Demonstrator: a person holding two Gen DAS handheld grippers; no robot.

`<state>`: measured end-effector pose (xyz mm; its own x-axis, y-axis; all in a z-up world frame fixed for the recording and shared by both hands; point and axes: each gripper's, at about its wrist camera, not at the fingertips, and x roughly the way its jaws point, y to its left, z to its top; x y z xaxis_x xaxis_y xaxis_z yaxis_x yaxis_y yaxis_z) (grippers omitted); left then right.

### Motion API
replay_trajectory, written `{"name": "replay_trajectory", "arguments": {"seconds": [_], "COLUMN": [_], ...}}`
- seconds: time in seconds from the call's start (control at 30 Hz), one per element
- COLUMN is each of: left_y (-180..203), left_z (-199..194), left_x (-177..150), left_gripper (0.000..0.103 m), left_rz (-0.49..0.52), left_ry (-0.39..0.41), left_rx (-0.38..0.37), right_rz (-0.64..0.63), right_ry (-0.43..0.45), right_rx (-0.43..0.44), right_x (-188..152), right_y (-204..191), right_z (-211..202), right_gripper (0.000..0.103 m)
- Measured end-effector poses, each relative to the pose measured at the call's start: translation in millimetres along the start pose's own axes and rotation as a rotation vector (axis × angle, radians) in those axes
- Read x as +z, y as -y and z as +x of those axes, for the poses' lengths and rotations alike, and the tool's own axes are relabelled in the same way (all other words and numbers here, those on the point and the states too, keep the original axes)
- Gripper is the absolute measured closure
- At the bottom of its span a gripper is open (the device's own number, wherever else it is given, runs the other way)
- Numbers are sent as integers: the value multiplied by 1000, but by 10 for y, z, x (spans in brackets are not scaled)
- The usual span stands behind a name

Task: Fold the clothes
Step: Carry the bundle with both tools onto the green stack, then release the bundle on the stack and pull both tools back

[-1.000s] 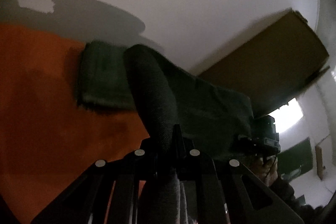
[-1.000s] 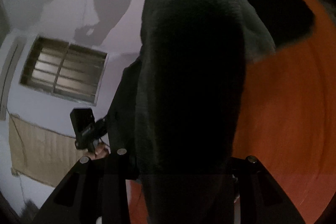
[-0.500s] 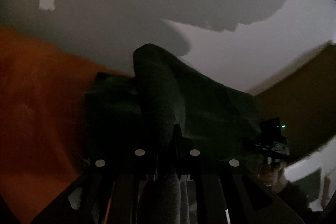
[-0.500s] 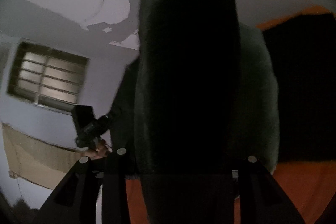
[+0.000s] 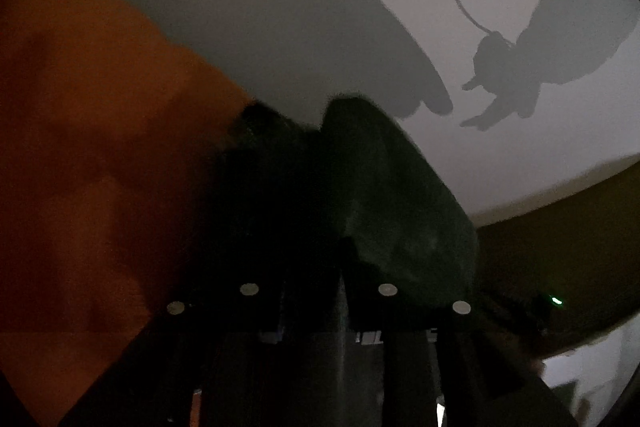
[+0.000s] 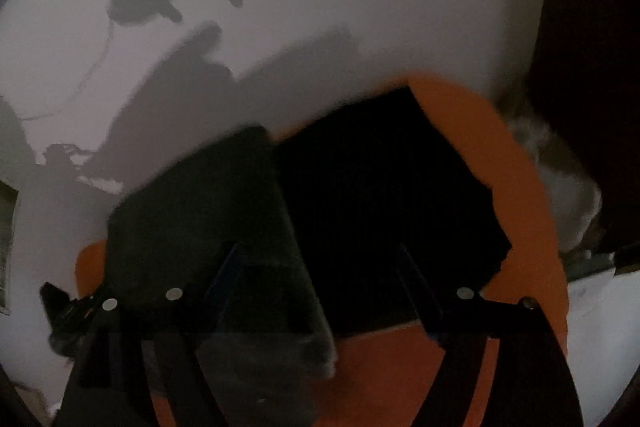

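The dark green garment (image 6: 200,227) no longer fills the right view; it now lies on the orange cloth (image 6: 520,187), just left of a folded black piece (image 6: 380,187) at twelve o'clock. The right gripper (image 6: 320,287) is opening, its jaws clear of the fabric. The left gripper (image 5: 316,267) is opening too, garment (image 5: 400,207) still between its jaws.
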<state>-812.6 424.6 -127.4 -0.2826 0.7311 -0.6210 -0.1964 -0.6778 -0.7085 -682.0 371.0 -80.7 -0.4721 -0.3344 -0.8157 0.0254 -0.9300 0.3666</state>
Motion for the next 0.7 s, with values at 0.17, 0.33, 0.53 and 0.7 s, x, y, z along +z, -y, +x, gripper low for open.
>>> {"name": "replay_trajectory", "arguments": {"seconds": [0.17, 0.33, 0.53, 0.7], "left_y": [769, 1273, 1217, 1299], "left_z": [-272, 270, 573, 153], "left_x": [1, -148, -371, -624], "left_gripper": [47, 45, 50, 50], "left_rz": [238, 319, 366, 409], "left_ry": [164, 52, -44, -32], "left_rx": [176, 252, 395, 370], "right_rz": [-277, -287, -286, -317], "right_ry": [174, -2, -1, -66], "right_rx": [-46, -46, -60, -81], "right_x": [-273, -234, 11, -177], "right_y": [-493, -855, -898, -790], "right_z": [35, 731, 652, 407], "right_gripper": [31, 87, 88, 76]}}
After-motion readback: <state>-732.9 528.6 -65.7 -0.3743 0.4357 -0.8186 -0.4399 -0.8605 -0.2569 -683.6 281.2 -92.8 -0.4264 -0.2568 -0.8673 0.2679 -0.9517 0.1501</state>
